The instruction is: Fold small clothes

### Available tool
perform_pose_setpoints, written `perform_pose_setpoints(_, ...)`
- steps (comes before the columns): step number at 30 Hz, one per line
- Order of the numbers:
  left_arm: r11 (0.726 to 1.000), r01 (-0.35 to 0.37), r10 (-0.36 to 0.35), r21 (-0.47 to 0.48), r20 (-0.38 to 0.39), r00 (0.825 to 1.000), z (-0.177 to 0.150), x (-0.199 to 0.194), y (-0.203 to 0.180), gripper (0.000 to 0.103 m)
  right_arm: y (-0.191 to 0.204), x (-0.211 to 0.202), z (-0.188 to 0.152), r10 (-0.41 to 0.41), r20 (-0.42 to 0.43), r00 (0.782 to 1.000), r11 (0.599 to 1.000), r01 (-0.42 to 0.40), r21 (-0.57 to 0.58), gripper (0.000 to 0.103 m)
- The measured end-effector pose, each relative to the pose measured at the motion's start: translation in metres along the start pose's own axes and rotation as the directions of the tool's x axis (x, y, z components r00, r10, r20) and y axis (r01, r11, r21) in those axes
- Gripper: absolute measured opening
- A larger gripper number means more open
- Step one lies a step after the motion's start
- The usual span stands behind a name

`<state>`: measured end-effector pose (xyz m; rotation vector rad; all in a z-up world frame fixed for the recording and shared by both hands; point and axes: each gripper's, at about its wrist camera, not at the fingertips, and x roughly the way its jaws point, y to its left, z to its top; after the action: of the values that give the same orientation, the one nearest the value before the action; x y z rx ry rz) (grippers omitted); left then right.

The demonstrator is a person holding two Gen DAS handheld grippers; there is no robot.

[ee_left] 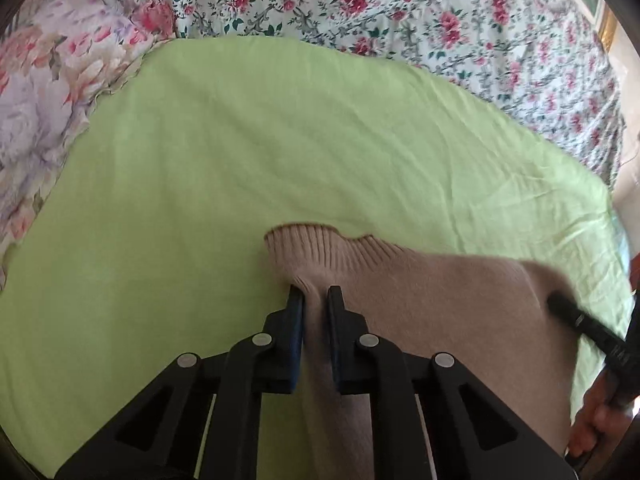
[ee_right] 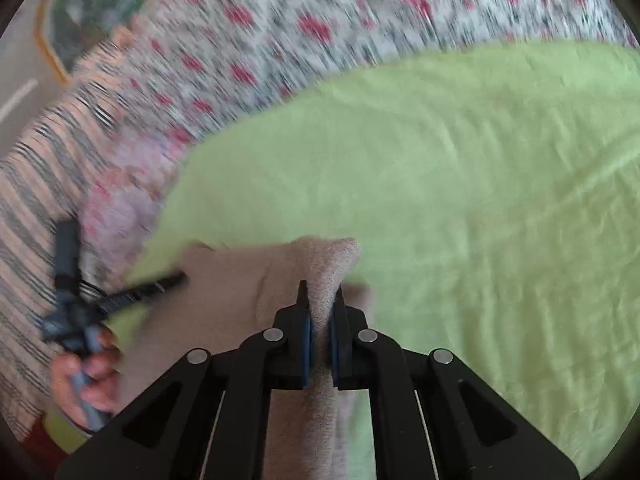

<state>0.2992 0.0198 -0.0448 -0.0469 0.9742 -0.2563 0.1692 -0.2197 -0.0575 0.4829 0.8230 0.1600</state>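
Knitwear, beige, lies on a green sheet; left hand-held gripper and right hand-held gripper each pinch its fabric. No legible writing.

Spread across the middle: a lime-green sheet, lightly creased, soft even daylight over it. Beyond its far edge, a white bedcover printed with pink roses and grey-green leaves. To the left in the left wrist view, a pale pillow or quilt with larger lilac and pink flowers and a frilled edge. In the right wrist view, blurred: a fabric striped in peach and grey at the left, next to the floral cover. At the upper corner, a gold-edged frame around something green, against a plain pale wall.
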Motion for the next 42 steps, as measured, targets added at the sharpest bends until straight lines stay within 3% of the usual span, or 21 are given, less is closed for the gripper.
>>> perform_pose_setpoints(3, 0.999, -0.051, 0.051, 0.005, -0.001, 0.999, 0.008, 0.011, 0.006, 0.010, -0.010, 0.004, -0.004, 0.015, -0.010, 1.000, 0.998, -0.015, 0.057, 0.009)
perform_pose_setpoints(6, 0.998, -0.061, 0.061, -0.015, -0.001, 0.998, 0.015, 0.009, 0.015, 0.010, -0.009, -0.010, -0.004, -0.028, 0.016, 0.999, 0.997, 0.027, 0.070, 0.027)
perform_pose_setpoints(11, 0.998, -0.047, 0.049, -0.031, 0.043, 0.998, 0.008, -0.026, 0.021, 0.010, 0.000, -0.045, -0.007, -0.021, 0.059, 0.998, 0.998, 0.017, 0.066, 0.027)
perform_pose_setpoints(16, 0.998, -0.037, 0.040, -0.041, 0.064, 0.997, -0.024, -0.068, 0.019, 0.012, 0.014, -0.071, -0.026, 0.001, 0.066, 0.998, 0.999, -0.005, 0.051, 0.028)
perform_pose_setpoints(22, 1.000, 0.015, -0.013, -0.025, 0.066, 0.998, -0.086, -0.116, 0.007, 0.027, 0.035, -0.089, -0.068, 0.028, 0.029, 0.999, 0.999, -0.029, 0.026, 0.032)
perform_pose_setpoints(26, 1.000, 0.026, -0.026, -0.002, 0.052, 0.998, -0.125, -0.135, -0.005, 0.044, 0.045, -0.096, -0.093, 0.036, -0.003, 0.999, 0.999, -0.036, -0.004, 0.033)
perform_pose_setpoints(32, 0.999, 0.003, -0.004, 0.034, 0.025, 1.000, -0.175, -0.155, -0.017, 0.056, 0.060, -0.114, -0.119, 0.023, -0.014, 1.000, 0.998, -0.023, -0.064, 0.034)
perform_pose_setpoints(36, 0.998, -0.028, 0.028, 0.051, 0.007, 1.000, -0.204, -0.165, -0.026, 0.066, 0.070, -0.126, -0.137, 0.006, -0.020, 1.000, 0.992, -0.008, -0.125, 0.053)
perform_pose_setpoints(42, 0.992, -0.085, 0.086, 0.095, -0.003, 0.996, -0.228, -0.174, -0.036, 0.074, 0.077, -0.133, -0.167, -0.037, -0.059, 0.998, 0.982, 0.025, -0.185, 0.056)
